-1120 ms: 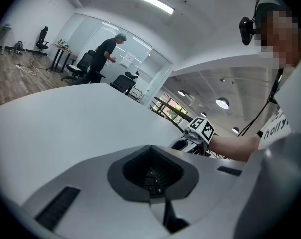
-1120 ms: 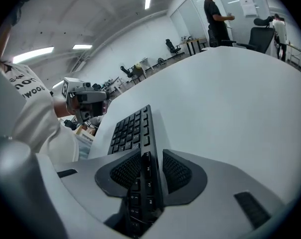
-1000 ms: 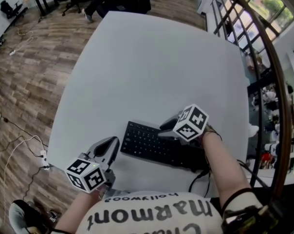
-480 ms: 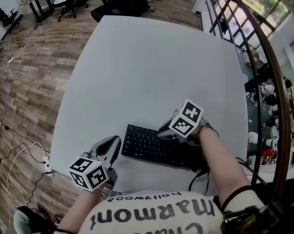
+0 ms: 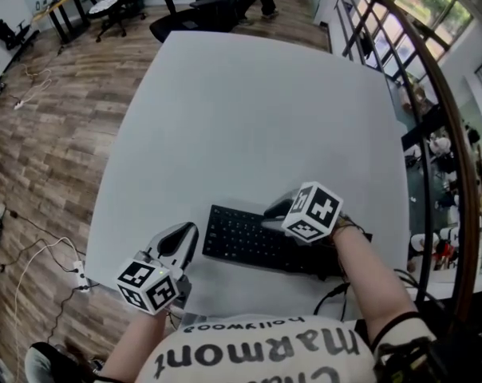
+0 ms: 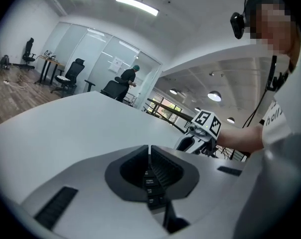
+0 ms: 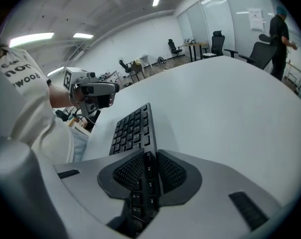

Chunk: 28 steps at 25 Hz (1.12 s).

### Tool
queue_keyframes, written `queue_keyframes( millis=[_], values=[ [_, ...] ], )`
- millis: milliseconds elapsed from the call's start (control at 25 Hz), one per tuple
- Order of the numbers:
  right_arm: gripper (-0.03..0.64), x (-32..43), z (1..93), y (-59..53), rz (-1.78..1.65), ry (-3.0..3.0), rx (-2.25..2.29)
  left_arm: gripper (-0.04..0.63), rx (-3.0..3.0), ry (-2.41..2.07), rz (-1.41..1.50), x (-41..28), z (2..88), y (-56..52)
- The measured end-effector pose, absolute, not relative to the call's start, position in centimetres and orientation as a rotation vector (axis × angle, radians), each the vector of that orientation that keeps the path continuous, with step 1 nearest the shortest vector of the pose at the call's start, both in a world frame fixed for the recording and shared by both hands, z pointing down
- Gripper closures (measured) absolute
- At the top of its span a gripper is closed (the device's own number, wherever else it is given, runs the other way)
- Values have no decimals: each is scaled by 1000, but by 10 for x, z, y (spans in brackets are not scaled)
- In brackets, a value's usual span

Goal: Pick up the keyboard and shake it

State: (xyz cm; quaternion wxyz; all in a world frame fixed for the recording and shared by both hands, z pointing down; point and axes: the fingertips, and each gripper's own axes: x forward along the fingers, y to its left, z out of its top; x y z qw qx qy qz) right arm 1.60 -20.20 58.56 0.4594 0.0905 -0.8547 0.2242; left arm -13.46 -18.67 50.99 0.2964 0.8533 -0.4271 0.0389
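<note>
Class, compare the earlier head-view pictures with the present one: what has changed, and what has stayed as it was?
The right claw has just been closing its jaws on the keyboard, whose edge now sits between its pads. The left claw stayed shut by the keyboard's left end. The keyboard still lies on the table, and neither hand visibly shifted.

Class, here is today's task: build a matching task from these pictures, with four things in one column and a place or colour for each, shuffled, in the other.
Things:
1 keyboard
2 table
3 left gripper
4 office chair

Places and colours:
a white
b beyond the table's far edge
c black, lying on the table
d at the keyboard's left end

Pairs: 1-c, 2-a, 3-d, 4-b.
</note>
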Motion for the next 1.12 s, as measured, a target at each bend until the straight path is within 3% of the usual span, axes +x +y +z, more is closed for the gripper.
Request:
queue_keyframes(
  millis=[160, 280, 360, 760, 1120],
  values=[
    [509, 14, 573, -198, 400, -2154, 303, 566, 2326, -1141, 112, -135, 518, -189],
    [511, 14, 569, -199, 334, -2180, 337, 366, 2325, -1092, 151, -128, 534, -194],
    [512, 14, 567, -198, 304, -2180, 343, 292, 2327, -1047, 162, -122, 543, -199],
    [517, 9, 544, -185, 128, -2171, 370, 256, 2424, -614, 396, -86, 564, -195],
    [517, 7, 535, -177, 18, -2166, 393, 265, 2536, -385, 377, -56, 561, -189]
  ],
)
